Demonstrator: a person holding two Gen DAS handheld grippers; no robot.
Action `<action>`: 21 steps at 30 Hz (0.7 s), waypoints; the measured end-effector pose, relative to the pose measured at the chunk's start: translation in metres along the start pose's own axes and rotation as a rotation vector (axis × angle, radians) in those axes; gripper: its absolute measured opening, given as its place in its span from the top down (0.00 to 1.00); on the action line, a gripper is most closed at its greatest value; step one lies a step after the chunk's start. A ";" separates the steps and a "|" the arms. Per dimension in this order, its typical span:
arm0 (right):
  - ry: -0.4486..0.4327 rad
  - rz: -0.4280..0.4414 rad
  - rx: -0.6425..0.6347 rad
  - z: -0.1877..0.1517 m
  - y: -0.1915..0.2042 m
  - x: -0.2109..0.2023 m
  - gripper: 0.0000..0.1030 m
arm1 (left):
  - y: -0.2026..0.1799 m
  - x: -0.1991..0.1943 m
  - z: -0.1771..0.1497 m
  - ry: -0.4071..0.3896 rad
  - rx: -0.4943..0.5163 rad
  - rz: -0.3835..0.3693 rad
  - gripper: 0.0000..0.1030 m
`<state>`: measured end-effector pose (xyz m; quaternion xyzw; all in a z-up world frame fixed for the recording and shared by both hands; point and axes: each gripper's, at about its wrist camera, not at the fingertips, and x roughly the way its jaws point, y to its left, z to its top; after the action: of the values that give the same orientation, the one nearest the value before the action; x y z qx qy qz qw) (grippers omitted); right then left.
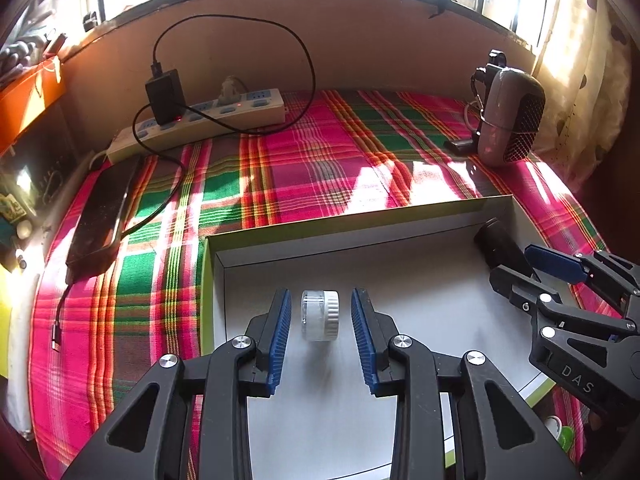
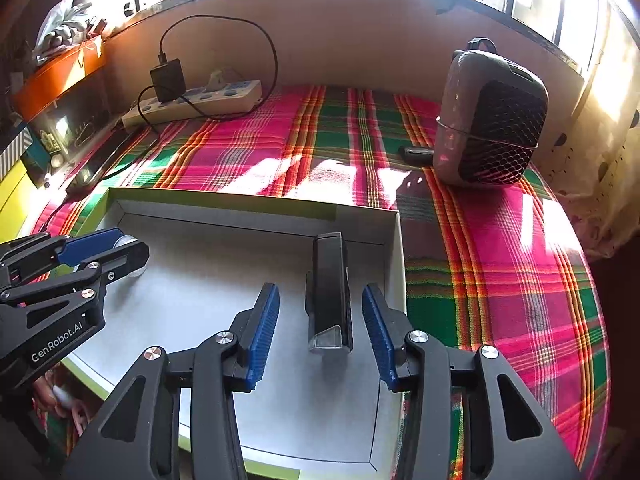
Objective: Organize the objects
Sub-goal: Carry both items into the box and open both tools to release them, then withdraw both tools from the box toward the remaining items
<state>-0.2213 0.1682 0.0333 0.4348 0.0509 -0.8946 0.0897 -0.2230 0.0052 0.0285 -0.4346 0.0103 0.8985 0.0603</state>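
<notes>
A shallow white box with a green rim [image 1: 280, 236] [image 2: 394, 248] lies on the plaid cloth. In the left wrist view a small clear jar with a white lid [image 1: 320, 315] lies on its side on the box floor. My left gripper [image 1: 321, 334] is open around it, fingers apart from it on both sides. In the right wrist view a black oblong device with a clear end [image 2: 329, 296] lies in the box near its right wall. My right gripper [image 2: 320, 334] is open around it, not touching. Each gripper also shows in the other view [image 1: 532, 268] [image 2: 104, 250].
A power strip [image 1: 200, 122] with a black charger [image 1: 164, 98] and looping cable sits at the back left. A black phone [image 1: 100, 216] lies at the left. A grey mesh-fronted speaker [image 2: 492, 120] stands at the back right, a small black object [image 2: 416, 155] beside it.
</notes>
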 end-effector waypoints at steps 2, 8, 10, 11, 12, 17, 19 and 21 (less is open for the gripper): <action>-0.006 0.007 0.004 -0.002 0.000 -0.004 0.54 | 0.000 -0.006 -0.002 -0.008 -0.003 -0.001 0.72; -0.031 0.016 0.024 -0.010 0.000 -0.019 0.54 | -0.002 -0.027 -0.012 -0.044 -0.001 -0.004 0.71; -0.042 0.020 0.030 -0.014 -0.001 -0.025 0.54 | -0.002 -0.034 -0.015 -0.055 -0.003 -0.005 0.71; -0.047 0.020 0.032 -0.016 -0.001 -0.029 0.54 | -0.001 -0.038 -0.017 -0.061 -0.005 -0.004 0.71; -0.051 0.021 0.033 -0.018 -0.001 -0.032 0.54 | -0.002 -0.041 -0.019 -0.068 -0.003 -0.002 0.71; -0.079 0.024 0.050 -0.030 -0.003 -0.049 0.54 | 0.001 -0.058 -0.033 -0.091 -0.011 -0.006 0.71; -0.088 0.035 0.057 -0.035 -0.004 -0.056 0.54 | 0.005 -0.064 -0.040 -0.100 -0.021 0.000 0.71; -0.096 0.040 0.064 -0.043 -0.007 -0.063 0.54 | 0.008 -0.072 -0.047 -0.115 -0.032 0.005 0.71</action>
<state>-0.1516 0.1892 0.0568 0.3948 0.0090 -0.9137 0.0959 -0.1427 -0.0136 0.0549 -0.3829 -0.0065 0.9223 0.0517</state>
